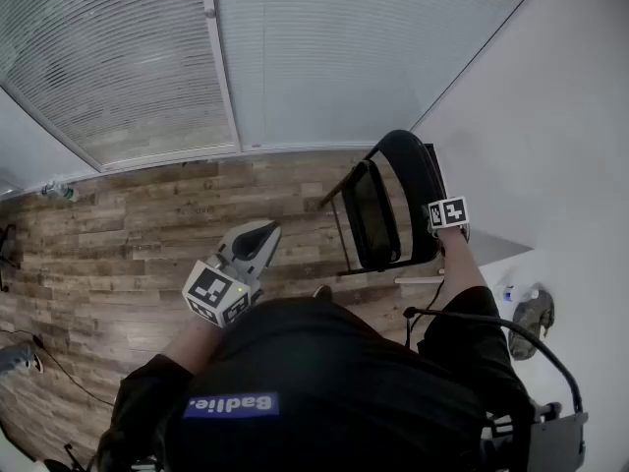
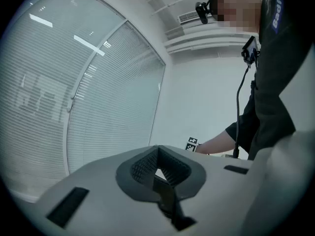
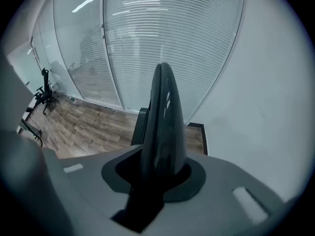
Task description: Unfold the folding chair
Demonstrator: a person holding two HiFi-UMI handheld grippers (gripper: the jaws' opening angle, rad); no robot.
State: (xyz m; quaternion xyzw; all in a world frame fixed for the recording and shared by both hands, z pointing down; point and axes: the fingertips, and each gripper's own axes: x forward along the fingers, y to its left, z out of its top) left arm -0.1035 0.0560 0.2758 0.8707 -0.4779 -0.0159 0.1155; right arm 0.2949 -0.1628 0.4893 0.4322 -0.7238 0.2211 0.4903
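Over wood floor (image 1: 118, 234), down-tilted right gripper (image 1: 444, 220) clamps folding chair (image 1: 378, 214).

**Wood-plank floor, few things on it**

The wood-plank floor (image 1: 147, 224) runs up to the window blinds (image 1: 324, 57). A black folding chair (image 1: 378, 214) stands on it in the corner beside the white wall (image 1: 550, 116). A small bottle (image 1: 59, 192) sits at the foot of the blinds, far left. A dark cable (image 1: 59, 374) trails over the planks at lower left.

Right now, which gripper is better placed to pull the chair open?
Right. The right gripper grips the chair by its backrest; the left gripper is shut, empty, away from it.
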